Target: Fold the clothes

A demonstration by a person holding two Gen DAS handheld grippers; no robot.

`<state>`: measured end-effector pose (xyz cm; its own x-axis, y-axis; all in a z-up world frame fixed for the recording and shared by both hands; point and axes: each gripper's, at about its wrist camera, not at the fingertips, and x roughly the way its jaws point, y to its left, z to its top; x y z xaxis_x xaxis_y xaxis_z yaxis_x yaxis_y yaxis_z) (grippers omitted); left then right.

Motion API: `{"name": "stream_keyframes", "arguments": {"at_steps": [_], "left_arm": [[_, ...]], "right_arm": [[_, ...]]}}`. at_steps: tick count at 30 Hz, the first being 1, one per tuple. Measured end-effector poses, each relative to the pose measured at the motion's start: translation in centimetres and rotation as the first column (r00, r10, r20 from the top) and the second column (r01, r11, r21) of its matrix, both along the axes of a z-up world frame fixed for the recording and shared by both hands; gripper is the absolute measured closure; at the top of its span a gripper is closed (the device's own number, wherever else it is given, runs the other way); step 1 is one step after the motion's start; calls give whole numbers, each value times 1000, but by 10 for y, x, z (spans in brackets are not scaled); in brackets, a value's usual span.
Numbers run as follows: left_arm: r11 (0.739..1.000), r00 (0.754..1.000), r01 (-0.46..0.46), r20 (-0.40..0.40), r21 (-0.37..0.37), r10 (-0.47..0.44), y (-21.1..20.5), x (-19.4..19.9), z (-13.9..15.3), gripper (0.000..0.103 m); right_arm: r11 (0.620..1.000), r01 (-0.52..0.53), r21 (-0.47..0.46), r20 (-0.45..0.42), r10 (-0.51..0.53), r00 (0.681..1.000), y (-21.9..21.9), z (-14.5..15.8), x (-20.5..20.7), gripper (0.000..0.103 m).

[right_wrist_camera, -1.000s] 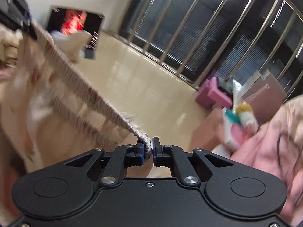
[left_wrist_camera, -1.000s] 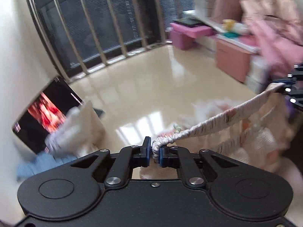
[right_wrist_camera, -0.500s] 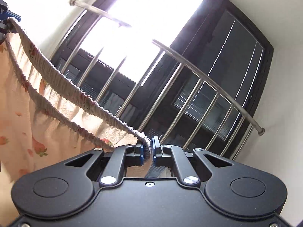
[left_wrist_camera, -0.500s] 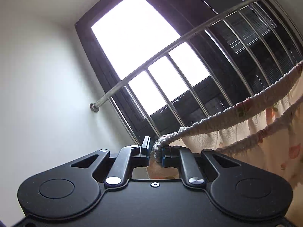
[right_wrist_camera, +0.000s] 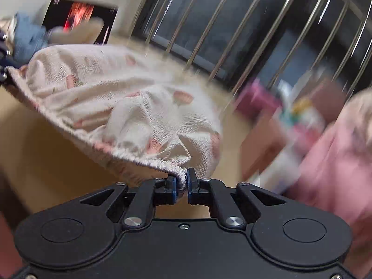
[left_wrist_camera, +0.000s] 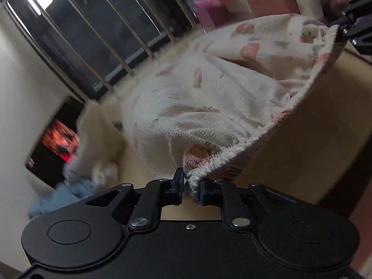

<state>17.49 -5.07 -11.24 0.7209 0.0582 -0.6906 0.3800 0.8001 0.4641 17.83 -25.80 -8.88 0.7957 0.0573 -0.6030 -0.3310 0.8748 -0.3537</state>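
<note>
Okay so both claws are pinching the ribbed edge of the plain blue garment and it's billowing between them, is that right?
Not quite: the garment is cream with a pink print, not plain blue, as both wrist views show. The left claw and right claw do pinch its ribbed edge, and it billows between them.

Window with metal bars (left_wrist_camera: 97, 39) along the far wall, dark glass behind; lit screen (left_wrist_camera: 54, 146) showing red imagery leans against the pale wall (left_wrist_camera: 21, 97) at left; blurred heap of cream and blue cloth (left_wrist_camera: 86, 160) just in front of the screen; glossy beige floor (left_wrist_camera: 313, 144); pink storage boxes (left_wrist_camera: 215, 5) near the window's end; pink bedding (right_wrist_camera: 334, 162), blurred, at right edge of right wrist view; tan surface (right_wrist_camera: 34, 144) below.
</note>
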Motion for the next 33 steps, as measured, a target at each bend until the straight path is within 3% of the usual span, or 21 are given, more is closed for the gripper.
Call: {"name": "stream_keyframes", "arguments": {"at_steps": [4,8,11,12,14,16,17,23,26,30,32,33], "left_arm": [[998,999,-49,-2,-28,49,-3,-21,-29,88],[996,996,-82,28,-33,83,0,-36,-31,88],[991,993,-116,25,-59,118,4,-39,-24,88],[990,991,-127,31,-63,129,5,-41,-20,86],[987,985,-156,64,-47,159,4,-45,-20,74],[980,976,-195,94,-36,197,4,-50,-19,50],[976,970,-214,109,-31,217,3,-52,-19,47],[958,949,-284,130,-42,287,5,-60,-16,40],[956,945,-291,148,-29,292,3,-62,-17,39],[955,942,-296,158,-31,297,1,-63,-17,40],[953,941,-300,150,-51,304,3,-64,-16,41],[952,941,-300,143,-65,306,4,-64,-15,49]], "right_arm": [[991,76,109,-62,-70,996,-8,-35,-28,97],[974,104,200,-69,-92,993,-11,-36,-48,93],[972,102,213,-75,-88,993,-16,-36,-53,91],[973,97,209,-74,-84,994,-16,-36,-53,91],[976,94,194,-69,-82,994,-16,-36,-53,92],[982,88,167,-57,-80,995,-14,-36,-50,92],[985,84,147,-50,-78,996,-12,-36,-48,91],[997,28,-73,47,-25,999,15,-39,-57,75],[990,3,-139,78,8,997,26,-40,-63,67],[990,18,-142,85,-6,996,30,-40,-62,69],[994,60,-97,77,-53,996,24,-37,-58,78],[994,82,-74,67,-77,995,20,-36,-56,87]]}}
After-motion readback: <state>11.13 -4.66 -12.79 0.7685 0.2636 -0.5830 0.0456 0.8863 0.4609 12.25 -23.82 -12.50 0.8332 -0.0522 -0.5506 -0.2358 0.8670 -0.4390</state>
